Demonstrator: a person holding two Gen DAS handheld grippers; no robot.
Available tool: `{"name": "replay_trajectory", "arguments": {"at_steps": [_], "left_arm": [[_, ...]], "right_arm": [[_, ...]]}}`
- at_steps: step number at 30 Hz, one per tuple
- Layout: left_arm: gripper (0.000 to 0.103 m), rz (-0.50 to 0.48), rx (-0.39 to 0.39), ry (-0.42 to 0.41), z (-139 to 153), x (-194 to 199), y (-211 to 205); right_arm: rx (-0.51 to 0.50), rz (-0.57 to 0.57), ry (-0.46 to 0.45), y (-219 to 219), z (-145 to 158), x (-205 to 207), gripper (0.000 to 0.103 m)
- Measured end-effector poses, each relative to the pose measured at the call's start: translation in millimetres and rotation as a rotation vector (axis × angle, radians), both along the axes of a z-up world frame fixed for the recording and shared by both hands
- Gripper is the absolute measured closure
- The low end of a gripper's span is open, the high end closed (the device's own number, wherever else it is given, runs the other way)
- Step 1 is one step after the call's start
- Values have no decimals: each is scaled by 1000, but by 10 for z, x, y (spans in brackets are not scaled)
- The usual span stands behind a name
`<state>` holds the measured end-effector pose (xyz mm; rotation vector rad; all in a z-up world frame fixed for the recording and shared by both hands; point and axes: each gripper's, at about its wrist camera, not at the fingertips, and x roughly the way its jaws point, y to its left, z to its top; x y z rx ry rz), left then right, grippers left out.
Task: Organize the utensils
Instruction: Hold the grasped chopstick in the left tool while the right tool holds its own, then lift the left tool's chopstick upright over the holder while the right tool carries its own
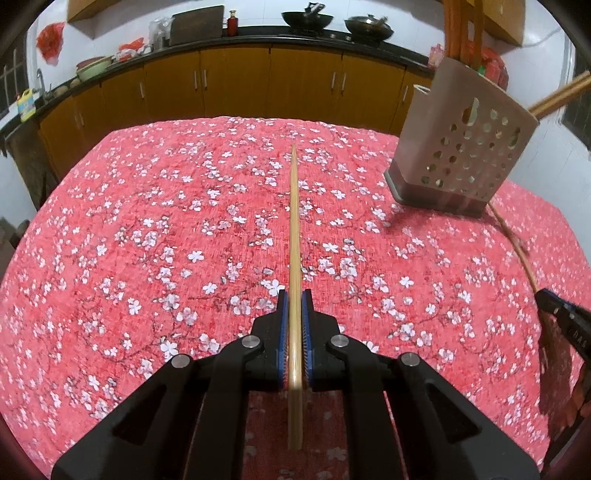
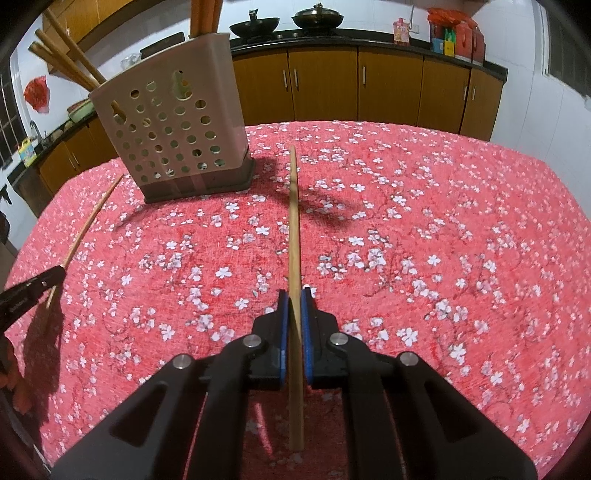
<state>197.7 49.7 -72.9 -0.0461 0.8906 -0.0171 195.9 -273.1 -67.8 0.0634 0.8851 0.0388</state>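
My left gripper (image 1: 294, 295) is shut on a wooden chopstick (image 1: 294, 221) that points forward over the red floral tablecloth. My right gripper (image 2: 294, 295) is shut on another wooden chopstick (image 2: 293, 221), also pointing forward. A beige perforated utensil holder (image 1: 461, 147) stands at the far right in the left wrist view and at the far left in the right wrist view (image 2: 173, 125), with several chopsticks (image 2: 62, 62) sticking out of its top. The right gripper with its chopstick shows at the right edge of the left wrist view (image 1: 565, 317); the left gripper shows at the left edge of the right wrist view (image 2: 26, 291).
The table's red floral cloth (image 1: 147, 221) spreads around both grippers. Brown kitchen cabinets (image 1: 236, 81) and a dark counter with woks (image 1: 306, 18) run behind the table. A sink (image 1: 40, 88) sits at the far left.
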Motion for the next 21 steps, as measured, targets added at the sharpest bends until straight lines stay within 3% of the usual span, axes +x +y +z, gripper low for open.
{"name": "replay_trajectory", "arguments": {"at_steps": [6,13,21], "left_arm": [[95,-2,-26,-45,238,-133,27],[95,1,-46,-205,818,-283,78],[95,-5,-115,-353,1331,-406,141]], "right_arm": [[41,-9,-123,-56,434,-174,95],[65,-18,-290,-115,969,-356,95],[80,-23,-418,-115,1324,-448,95]]}}
